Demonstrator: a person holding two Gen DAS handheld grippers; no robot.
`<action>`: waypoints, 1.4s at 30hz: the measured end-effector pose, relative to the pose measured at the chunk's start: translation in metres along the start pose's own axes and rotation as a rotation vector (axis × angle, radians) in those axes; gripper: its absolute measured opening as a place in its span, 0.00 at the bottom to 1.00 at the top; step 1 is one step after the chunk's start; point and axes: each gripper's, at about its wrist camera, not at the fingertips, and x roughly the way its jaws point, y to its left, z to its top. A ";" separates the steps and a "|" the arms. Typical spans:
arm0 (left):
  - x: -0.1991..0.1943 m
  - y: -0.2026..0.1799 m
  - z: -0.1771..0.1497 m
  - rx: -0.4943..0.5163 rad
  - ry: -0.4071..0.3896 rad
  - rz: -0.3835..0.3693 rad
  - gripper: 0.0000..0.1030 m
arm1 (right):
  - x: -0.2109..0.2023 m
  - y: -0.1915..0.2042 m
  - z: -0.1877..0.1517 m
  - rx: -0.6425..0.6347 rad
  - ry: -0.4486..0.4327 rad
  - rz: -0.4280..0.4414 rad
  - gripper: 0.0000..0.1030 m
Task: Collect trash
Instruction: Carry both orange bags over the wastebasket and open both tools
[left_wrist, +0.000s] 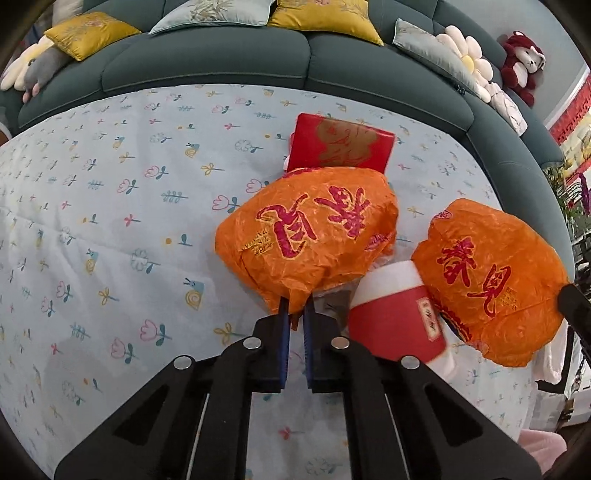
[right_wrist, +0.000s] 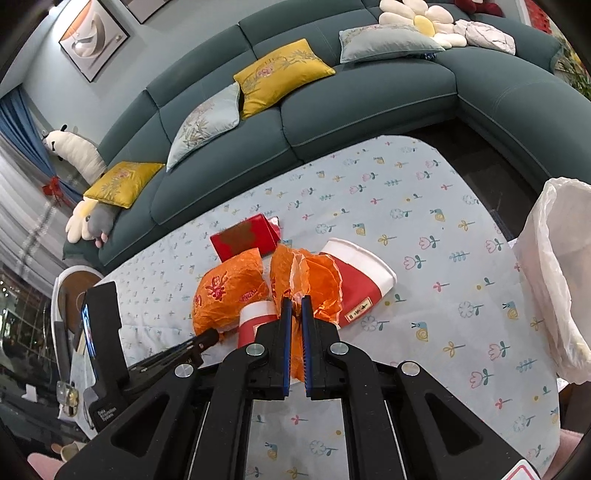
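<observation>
Orange wrappers (left_wrist: 306, 232) (right_wrist: 306, 280), lettering seemingly Chinese, pinched by left gripper (left_wrist: 297, 306) and right gripper (right_wrist: 294, 306).

Two black hand-held gripper (left_wrist: 296, 308) frames, blue ribbed finger pads (right_wrist: 285, 332), round silver pivot bolts (left_wrist: 251, 343).

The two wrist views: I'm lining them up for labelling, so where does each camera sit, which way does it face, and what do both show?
Left wrist view: on the left gripper, looking down along its fingers at the tablecloth toward the sofa; fingers pinch an orange wrapper.
Right wrist view: on the right gripper, aimed down toward the sofa; fingers pinch a second orange wrapper; the left gripper shows at left.
Shared: both wrappers, red box, the small paper cup, sofa.
</observation>
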 end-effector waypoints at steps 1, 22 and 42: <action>-0.006 -0.002 -0.001 -0.005 -0.007 0.000 0.06 | -0.004 0.000 0.001 0.000 -0.007 0.003 0.05; -0.092 -0.129 -0.024 0.139 -0.086 -0.081 0.06 | -0.111 -0.060 0.015 0.047 -0.156 -0.005 0.05; -0.085 -0.295 -0.068 0.364 -0.022 -0.160 0.06 | -0.184 -0.191 0.005 0.135 -0.210 -0.165 0.05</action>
